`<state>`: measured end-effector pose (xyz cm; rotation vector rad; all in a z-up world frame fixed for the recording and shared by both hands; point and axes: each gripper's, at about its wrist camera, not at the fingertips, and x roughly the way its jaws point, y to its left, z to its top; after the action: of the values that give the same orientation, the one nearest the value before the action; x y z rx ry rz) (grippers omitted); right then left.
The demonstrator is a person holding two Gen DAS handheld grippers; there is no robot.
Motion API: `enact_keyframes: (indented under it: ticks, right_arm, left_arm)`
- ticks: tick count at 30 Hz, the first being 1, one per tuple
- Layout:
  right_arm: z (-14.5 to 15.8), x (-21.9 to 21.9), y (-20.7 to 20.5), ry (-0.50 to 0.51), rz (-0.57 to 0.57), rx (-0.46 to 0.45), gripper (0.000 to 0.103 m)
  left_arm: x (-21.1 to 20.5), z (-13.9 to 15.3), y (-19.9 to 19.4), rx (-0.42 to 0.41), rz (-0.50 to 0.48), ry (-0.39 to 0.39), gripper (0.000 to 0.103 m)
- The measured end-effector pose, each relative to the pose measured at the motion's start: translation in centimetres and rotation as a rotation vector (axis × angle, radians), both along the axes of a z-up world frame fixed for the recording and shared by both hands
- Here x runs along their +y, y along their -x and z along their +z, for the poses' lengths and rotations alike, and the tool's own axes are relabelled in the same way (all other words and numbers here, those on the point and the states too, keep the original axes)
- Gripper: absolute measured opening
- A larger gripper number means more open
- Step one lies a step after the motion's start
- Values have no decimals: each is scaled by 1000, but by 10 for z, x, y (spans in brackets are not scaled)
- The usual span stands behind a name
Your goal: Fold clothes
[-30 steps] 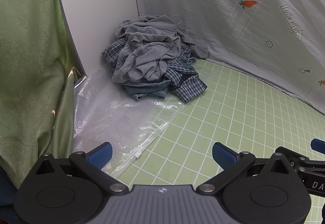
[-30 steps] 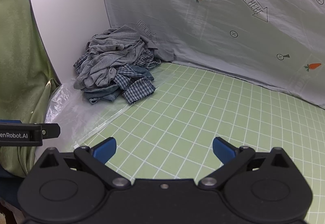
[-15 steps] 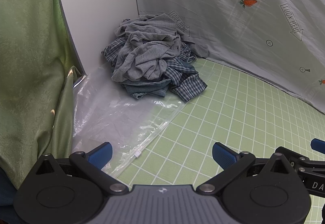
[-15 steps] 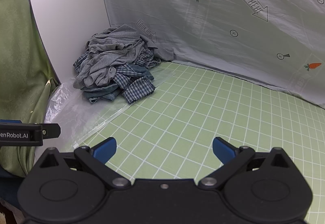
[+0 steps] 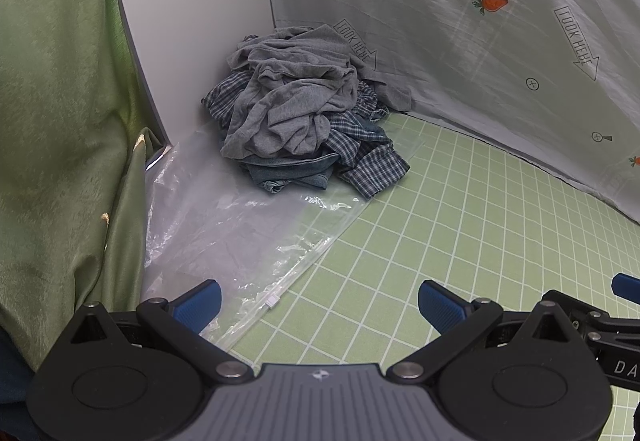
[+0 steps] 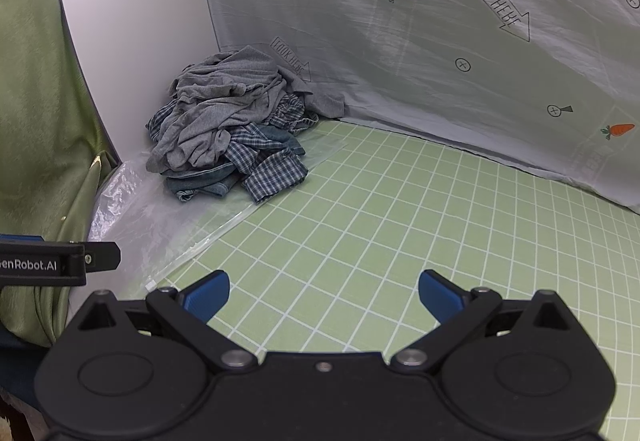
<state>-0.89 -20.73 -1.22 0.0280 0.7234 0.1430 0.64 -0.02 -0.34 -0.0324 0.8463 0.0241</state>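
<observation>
We hold the left gripper [image 5: 318,301] over the near edge of the green gridded cutting mat [image 5: 460,225], its blue-padded fingers [image 5: 198,301] spread wide with nothing between them. The right gripper [image 6: 324,293] sits just beside it over the same mat, fingers [image 6: 440,295] likewise wide apart and empty. The heap of crumpled clothes [image 5: 304,113] lies well ahead of both pairs of fingertips and to their left, in the far corner. On top we note a grey jersey garment [image 5: 292,97]; under it a blue-and-white checked shirt [image 5: 376,167] and a folded edge of blue denim [image 5: 288,171]. The heap rests on a clear plastic zip bag [image 5: 224,225], which runs from the corner back toward the left fingertip of the left gripper. Behind the heap stands a white panel [image 5: 188,9]; a pale grey sheet printed with carrots and arrows [image 5: 480,21] hangs ahead and right, and a green curtain [image 5: 52,121] hangs left of the fingers.
</observation>
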Motion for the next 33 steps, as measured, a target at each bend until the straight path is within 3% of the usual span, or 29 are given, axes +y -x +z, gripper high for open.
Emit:
enact_keyframes:
  ticks: [18,26,33]
  right_arm:
    - [-6,2,-22,-1,15,41,102]
    - [-5,4,-61,14,31,47,102]
    - [-3,9,-123,-5,30,35,100]
  left_arm:
    - [2,-5,-22,53,34,28,103]
    - [5,-8,-66,69,51,35,103]
    - [25,-9,-131,70,87,15,103]
